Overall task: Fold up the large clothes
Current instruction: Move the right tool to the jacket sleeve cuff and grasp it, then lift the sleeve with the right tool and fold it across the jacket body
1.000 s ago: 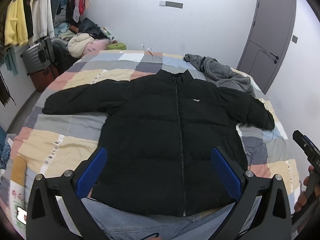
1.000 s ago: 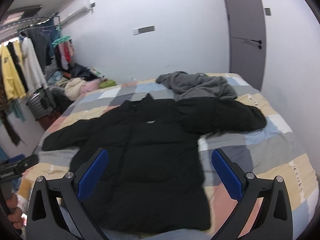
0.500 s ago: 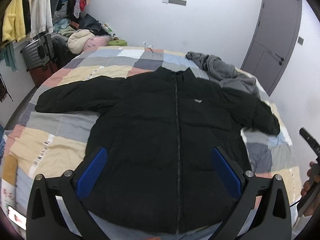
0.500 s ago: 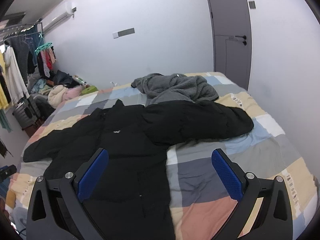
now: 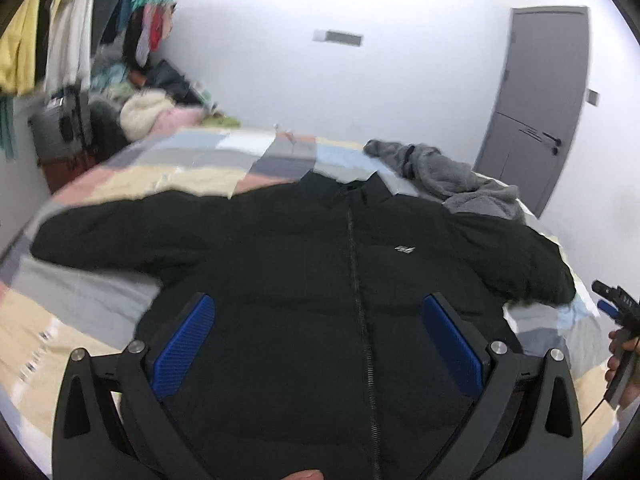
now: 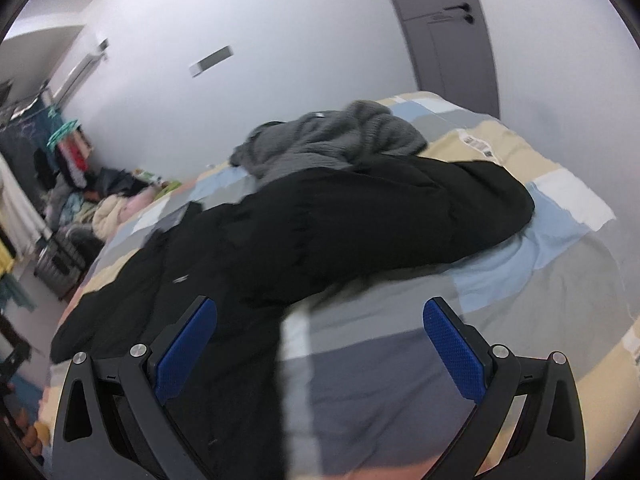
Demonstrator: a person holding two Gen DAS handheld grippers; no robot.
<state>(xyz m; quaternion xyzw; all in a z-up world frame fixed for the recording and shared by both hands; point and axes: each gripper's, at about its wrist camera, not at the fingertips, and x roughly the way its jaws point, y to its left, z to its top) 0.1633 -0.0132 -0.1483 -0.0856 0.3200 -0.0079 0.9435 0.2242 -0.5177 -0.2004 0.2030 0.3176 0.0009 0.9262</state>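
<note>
A black puffer jacket (image 5: 320,280) lies flat and zipped on the patchwork bed (image 5: 80,300), front up, both sleeves spread out. My left gripper (image 5: 320,344) is open and empty above the jacket's lower body. My right gripper (image 6: 320,344) is open and empty above the jacket's hem side, below its right sleeve (image 6: 400,216). The right gripper also shows at the right edge of the left wrist view (image 5: 616,308), held in a hand.
A grey fleece garment (image 5: 452,176) lies crumpled by the jacket's collar, also in the right wrist view (image 6: 332,140). Hanging clothes (image 5: 60,28), a suitcase (image 5: 60,128) and a clothes pile (image 5: 152,112) stand left of the bed. A grey door (image 5: 536,112) is at the right.
Both grippers have moved forward and lower toward the jacket. The right gripper has swung right toward the right sleeve. Both stay open.
</note>
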